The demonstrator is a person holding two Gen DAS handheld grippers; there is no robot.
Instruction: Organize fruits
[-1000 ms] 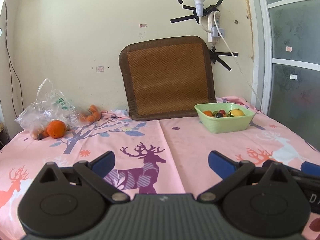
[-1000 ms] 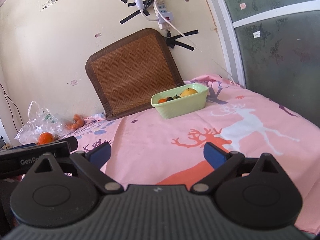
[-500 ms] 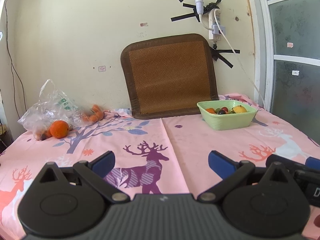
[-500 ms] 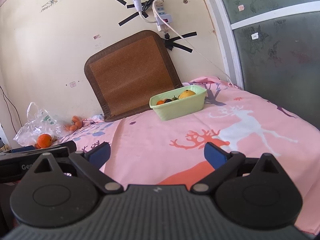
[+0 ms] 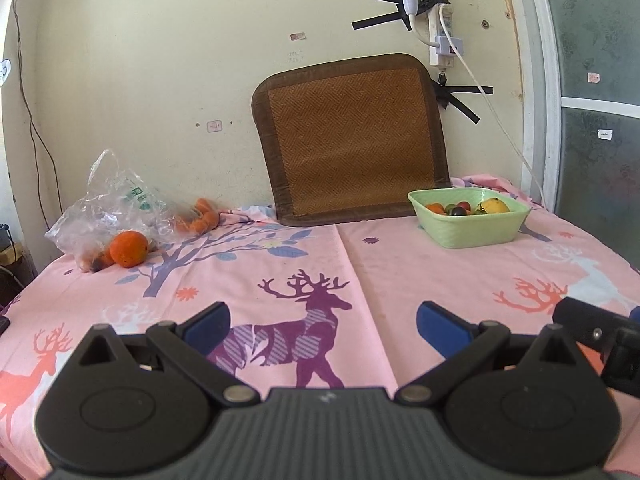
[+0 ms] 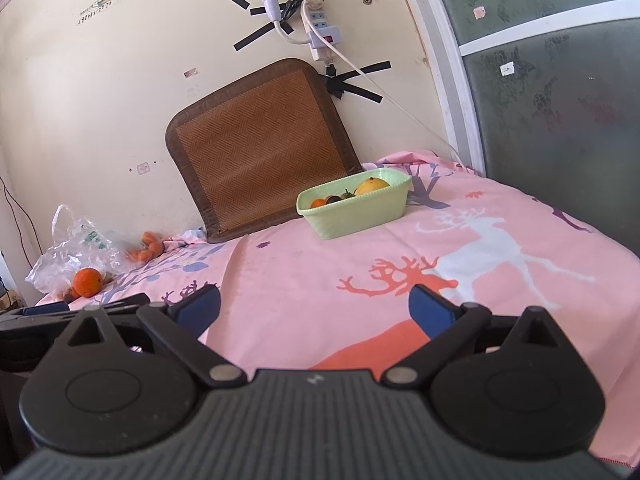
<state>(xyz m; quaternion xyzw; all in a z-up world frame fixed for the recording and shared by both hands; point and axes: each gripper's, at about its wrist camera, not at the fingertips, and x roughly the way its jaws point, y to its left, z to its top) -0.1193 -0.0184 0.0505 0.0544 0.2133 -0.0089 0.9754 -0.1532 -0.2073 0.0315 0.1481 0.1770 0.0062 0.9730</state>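
Observation:
A pale green basket (image 5: 476, 234) (image 6: 360, 216) stands at the far right of the pink cloth, holding a yellow fruit (image 5: 495, 205) (image 6: 372, 186) and several small ones. A loose orange (image 5: 129, 249) (image 6: 87, 282) lies at the far left beside a clear plastic bag (image 5: 108, 208) (image 6: 72, 250), with small orange fruits (image 5: 200, 219) (image 6: 146, 250) behind it. My left gripper (image 5: 322, 326) is open and empty over the near middle of the cloth. My right gripper (image 6: 314, 306) is open and empty too, low over the near edge.
A brown woven mat (image 5: 354, 140) (image 6: 260, 152) leans on the back wall between bag and basket. A power strip with a white cable (image 5: 444, 46) hangs above it. A frosted glass door (image 5: 596, 100) closes the right side. The other gripper's body (image 5: 600, 340) sits at my left view's right edge.
Both grippers have drawn back and lowered slightly, so the basket and the orange sit a little higher in view. Both stay open; nothing on the cloth has moved.

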